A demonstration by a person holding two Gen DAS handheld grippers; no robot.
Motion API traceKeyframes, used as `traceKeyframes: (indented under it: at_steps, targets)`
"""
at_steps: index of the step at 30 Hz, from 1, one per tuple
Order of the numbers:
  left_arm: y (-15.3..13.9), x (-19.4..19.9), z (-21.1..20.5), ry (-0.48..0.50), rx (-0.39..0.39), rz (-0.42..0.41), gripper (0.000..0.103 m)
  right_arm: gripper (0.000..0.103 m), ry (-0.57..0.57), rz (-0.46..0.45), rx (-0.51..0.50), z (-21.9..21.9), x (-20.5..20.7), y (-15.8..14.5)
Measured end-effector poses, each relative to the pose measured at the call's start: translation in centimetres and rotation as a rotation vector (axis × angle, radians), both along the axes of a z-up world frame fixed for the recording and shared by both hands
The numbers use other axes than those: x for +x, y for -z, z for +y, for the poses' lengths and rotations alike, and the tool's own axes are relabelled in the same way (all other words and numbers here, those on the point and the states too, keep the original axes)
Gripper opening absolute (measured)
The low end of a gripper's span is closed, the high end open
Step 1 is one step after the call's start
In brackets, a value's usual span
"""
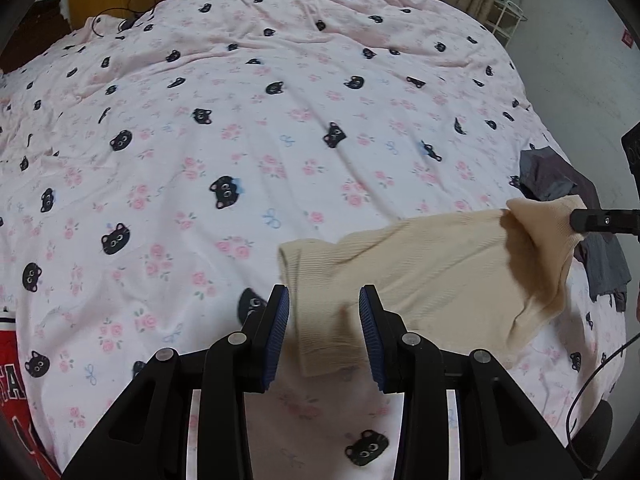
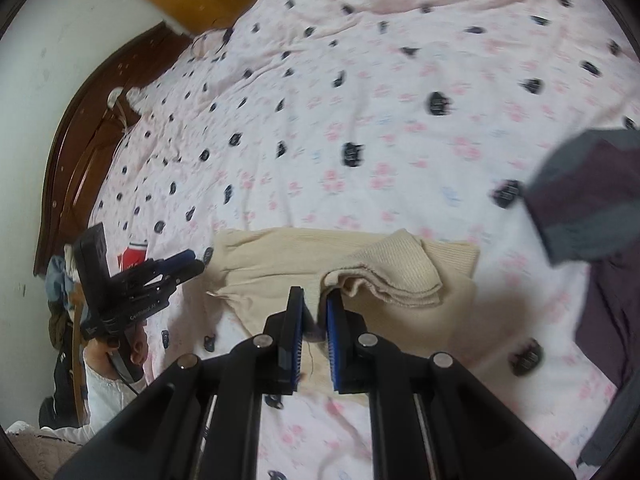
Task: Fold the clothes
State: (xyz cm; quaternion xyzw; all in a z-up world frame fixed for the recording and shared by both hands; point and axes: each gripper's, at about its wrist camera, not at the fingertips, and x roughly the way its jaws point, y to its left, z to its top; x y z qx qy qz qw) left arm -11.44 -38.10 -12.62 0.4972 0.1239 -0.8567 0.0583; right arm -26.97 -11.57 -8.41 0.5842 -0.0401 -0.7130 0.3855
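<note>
A cream ribbed knit garment point(image 1: 420, 276) lies on the pink cat-print bedspread point(image 1: 248, 128). My left gripper point(image 1: 324, 320) is open, its jaws apart over the garment's near left edge, gripping nothing. My right gripper point(image 2: 315, 320) is shut on a folded corner of the cream garment point(image 2: 384, 276) and holds that corner lifted. In the left wrist view the right gripper point(image 1: 576, 220) shows at the right edge with the raised cloth corner. In the right wrist view the left gripper point(image 2: 192, 264) sits at the garment's left end.
A dark grey and purple garment point(image 1: 560, 184) lies at the bed's right side, also in the right wrist view point(image 2: 592, 200). A red garment point(image 1: 12, 380) lies at the left edge. A wooden headboard point(image 2: 80, 152) and a white wall stand beyond the bed.
</note>
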Motion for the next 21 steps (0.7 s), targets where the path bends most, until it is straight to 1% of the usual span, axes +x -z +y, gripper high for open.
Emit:
traceKeyframes:
  at_steps: [6, 15, 21]
  targets:
    - [0.5, 0.7, -1.2, -0.027, -0.023, -0.024, 0.032, 0.012, -0.079, -0.010, 0.011, -5.1, 0.8, 0.8]
    - [0.3, 2.0, -3.9, -0.088, -0.028, -0.026, 0.032, 0.012, -0.188, -0.022, 0.053, -11.7, 2.6, 2.6]
    - [0.2, 2.6, -5.2, -0.115, -0.014, -0.025, 0.032, 0.012, -0.257, -0.030, 0.088, -15.4, 4.2, 4.4]
